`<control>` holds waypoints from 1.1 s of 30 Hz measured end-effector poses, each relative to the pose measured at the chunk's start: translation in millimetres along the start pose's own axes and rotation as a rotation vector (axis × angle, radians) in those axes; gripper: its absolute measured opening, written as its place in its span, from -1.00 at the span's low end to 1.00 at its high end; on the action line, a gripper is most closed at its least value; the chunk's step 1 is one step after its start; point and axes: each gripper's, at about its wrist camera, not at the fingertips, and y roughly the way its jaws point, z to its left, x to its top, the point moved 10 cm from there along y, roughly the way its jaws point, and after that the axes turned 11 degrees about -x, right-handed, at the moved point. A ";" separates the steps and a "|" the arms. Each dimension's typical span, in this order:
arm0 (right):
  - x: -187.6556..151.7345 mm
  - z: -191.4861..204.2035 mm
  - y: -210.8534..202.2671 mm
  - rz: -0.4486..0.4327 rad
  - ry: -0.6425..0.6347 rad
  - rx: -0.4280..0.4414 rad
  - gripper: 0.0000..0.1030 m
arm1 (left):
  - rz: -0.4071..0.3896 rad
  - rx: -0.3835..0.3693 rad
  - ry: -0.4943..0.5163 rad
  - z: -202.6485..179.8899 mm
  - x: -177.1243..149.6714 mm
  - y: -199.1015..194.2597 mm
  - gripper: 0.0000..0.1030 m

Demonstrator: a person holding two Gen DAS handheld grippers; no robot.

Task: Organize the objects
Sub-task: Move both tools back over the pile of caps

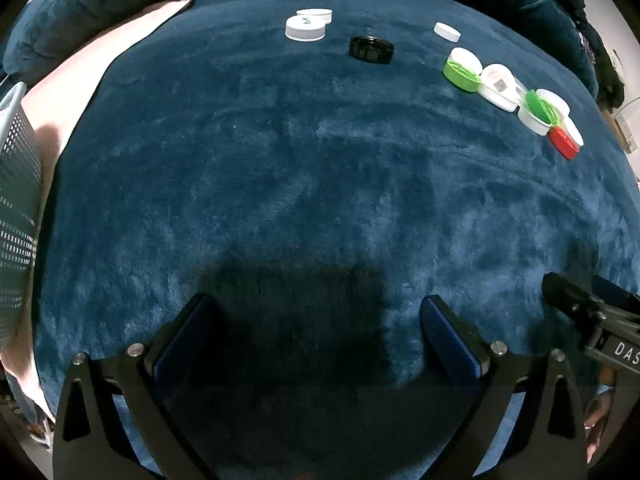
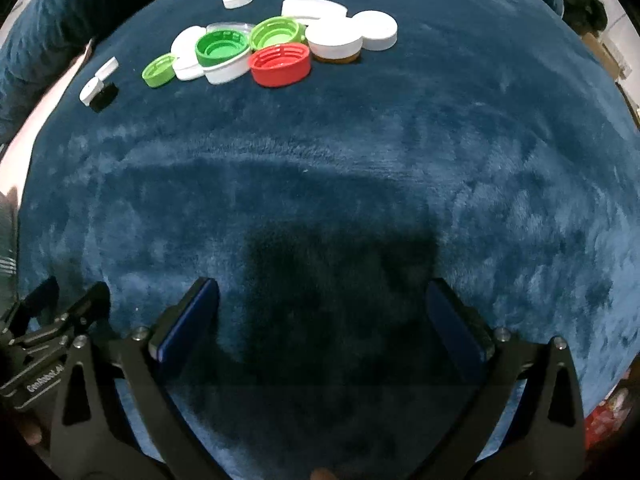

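Note:
Several plastic lids lie on a blue plush blanket (image 1: 280, 168). In the left wrist view two white lids (image 1: 305, 27) sit far ahead beside a black lid (image 1: 371, 49), and a cluster with a light green lid (image 1: 461, 75) and a red lid (image 1: 564, 142) lies far right. My left gripper (image 1: 316, 312) is open and empty near the front. The right wrist view shows the red lid (image 2: 280, 65), a dark green lid (image 2: 221, 48) and white lids (image 2: 335, 40) far ahead. My right gripper (image 2: 322, 296) is open and empty.
A perforated pale basket (image 1: 16, 216) stands at the left edge. A pink sheet (image 1: 100, 64) borders the blanket on the left. The other gripper's black body (image 1: 592, 316) shows at the right. Dark cushions lie behind the blanket.

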 end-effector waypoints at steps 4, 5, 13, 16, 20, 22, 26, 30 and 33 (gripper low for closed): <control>5.7 1.4 1.2 -0.001 -0.004 -0.009 1.00 | -0.002 0.005 0.002 -1.3 0.3 -0.1 1.00; 7.4 1.9 1.3 -0.007 -0.003 -0.012 1.00 | -0.003 0.005 0.002 -1.6 -0.3 -0.2 1.00; 9.4 3.9 0.1 -0.002 -0.025 -0.030 1.00 | -0.006 0.006 0.003 -3.0 2.6 3.0 1.00; 12.8 4.1 0.2 0.020 -0.043 -0.018 1.00 | -0.009 0.007 0.005 -0.4 4.2 2.2 1.00; 21.2 2.0 -12.0 -0.029 -0.025 0.020 0.99 | -0.004 0.013 0.001 -0.2 5.0 1.7 1.00; 33.8 1.8 -28.9 -0.104 -0.009 0.068 0.97 | -0.007 0.011 0.000 -1.1 3.7 2.0 1.00; 73.6 -8.8 -53.2 -0.222 0.050 0.106 0.93 | -0.010 0.010 0.005 -2.2 3.4 0.9 1.00; 89.5 -7.7 -42.5 -0.174 0.051 0.113 0.47 | -0.009 0.005 0.016 -1.7 1.4 -0.1 1.00; 77.9 -9.8 -34.8 -0.159 0.021 0.115 0.43 | -0.006 0.005 0.013 -1.4 1.2 -2.5 1.00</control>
